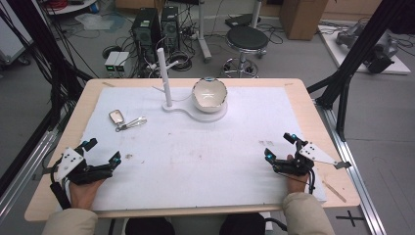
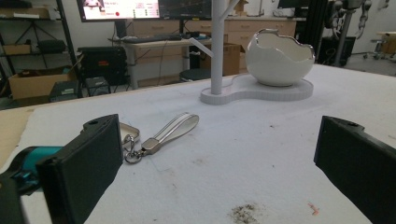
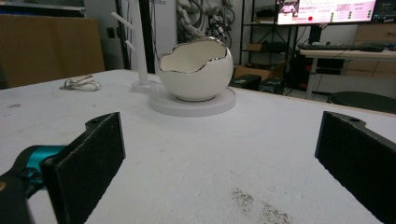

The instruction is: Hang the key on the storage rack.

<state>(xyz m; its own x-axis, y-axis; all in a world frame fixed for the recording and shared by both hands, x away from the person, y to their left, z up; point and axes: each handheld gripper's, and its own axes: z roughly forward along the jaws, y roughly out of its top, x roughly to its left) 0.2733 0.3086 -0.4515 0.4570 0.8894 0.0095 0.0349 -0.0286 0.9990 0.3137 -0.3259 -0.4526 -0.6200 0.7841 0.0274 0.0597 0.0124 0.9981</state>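
Note:
A white eggshell-shaped bowl (image 1: 209,94) with a silver rim sits on a white stand base (image 1: 215,115) at the back middle of the table. A thin white post (image 1: 164,78) with short pegs rises from the same base. A key fob with a pale strap (image 1: 128,121) lies on the cloth at the left. In the left gripper view the strap (image 2: 175,128) lies just ahead, and the fob end is partly hidden behind the left jaw. My left gripper (image 1: 103,150) rests open near the front left. My right gripper (image 1: 279,146) rests open near the front right. Both hold nothing.
A white cloth (image 1: 195,156) covers most of the wooden table (image 1: 63,142) and carries small dark stains (image 2: 245,212). Beyond the table's far edge stand a black stool (image 1: 246,39), computer towers (image 1: 147,29) and cables on the floor. Black frame posts (image 1: 342,83) flank the right side.

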